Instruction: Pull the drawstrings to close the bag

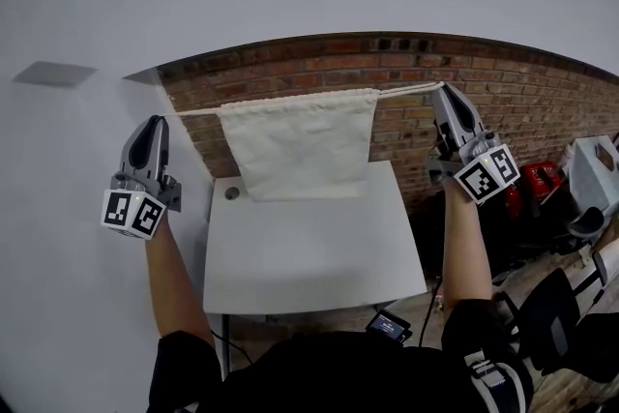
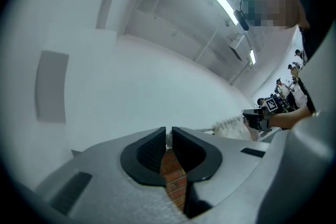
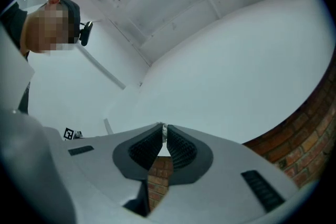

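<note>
L tongs point(image 1: 153, 123) clenched on L drawstring point(image 1: 196, 111), R tongs point(image 1: 447, 92) on R drawstring point(image 1: 406, 90). Bag point(image 1: 295, 145) hung btwn them over the desk's point(image 1: 309, 256) far edge, mouth prob. barely gathered. Best pulled apart evenly & level, grips tight, so neither cord slipped.

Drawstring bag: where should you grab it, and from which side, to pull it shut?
Grip the left drawstring and right drawstring by their free ends, coming from the bag's two sides. The cords run straight out sideways from the top hem, so outward pulls should cinch it. The left gripper and right gripper pinch them so.
</note>
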